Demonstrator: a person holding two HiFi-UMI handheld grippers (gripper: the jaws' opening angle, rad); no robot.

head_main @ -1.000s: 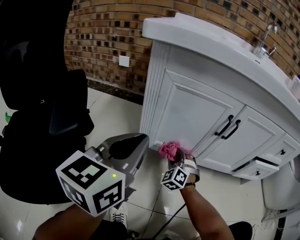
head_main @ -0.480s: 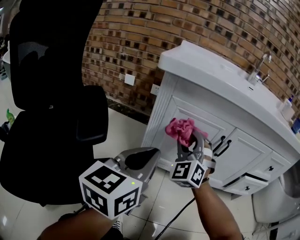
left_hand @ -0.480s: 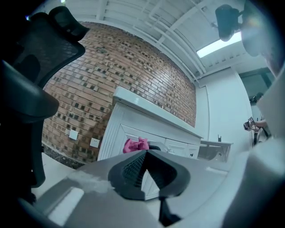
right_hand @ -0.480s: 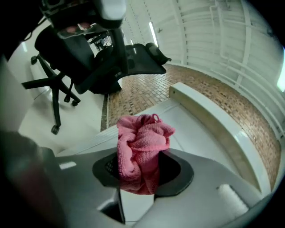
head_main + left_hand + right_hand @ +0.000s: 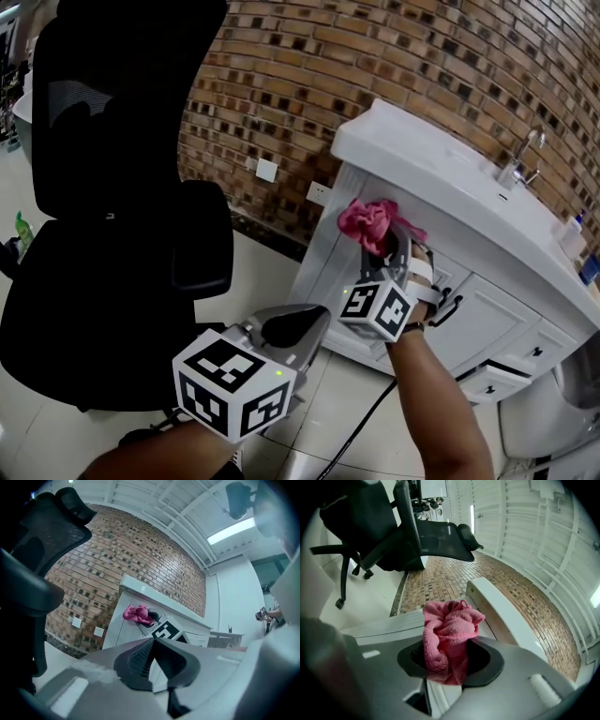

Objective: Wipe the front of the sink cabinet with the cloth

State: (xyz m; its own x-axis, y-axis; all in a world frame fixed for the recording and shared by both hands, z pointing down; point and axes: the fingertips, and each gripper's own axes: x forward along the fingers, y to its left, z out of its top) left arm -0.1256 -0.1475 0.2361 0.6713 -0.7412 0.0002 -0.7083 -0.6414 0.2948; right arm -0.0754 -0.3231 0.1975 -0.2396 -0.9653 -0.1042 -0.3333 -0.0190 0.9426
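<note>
A crumpled pink cloth (image 5: 370, 223) is pinched in my right gripper (image 5: 382, 246), which is shut on it and held up at the top left corner of the white sink cabinet (image 5: 487, 323), just under the countertop edge. In the right gripper view the cloth (image 5: 450, 637) bulges out of the right gripper (image 5: 450, 660), in front of the cabinet's white front (image 5: 499, 609). My left gripper (image 5: 309, 323) hangs lower, over the floor and apart from the cabinet, shut with nothing in it. The left gripper view shows the cloth (image 5: 136, 613) against the cabinet (image 5: 115, 627) beyond the left gripper (image 5: 152, 660).
A black office chair (image 5: 112, 187) stands close at the left. Behind is a brick wall (image 5: 375, 75) with white sockets (image 5: 267, 170). A faucet (image 5: 518, 161) rises from the countertop. Black door handles (image 5: 452, 302) stick out of the cabinet front. A cable (image 5: 361, 427) trails over the tiled floor.
My right gripper has risen with the pink cloth from the cabinet's bottom edge to its top left corner. The left gripper has stayed low by the floor.
</note>
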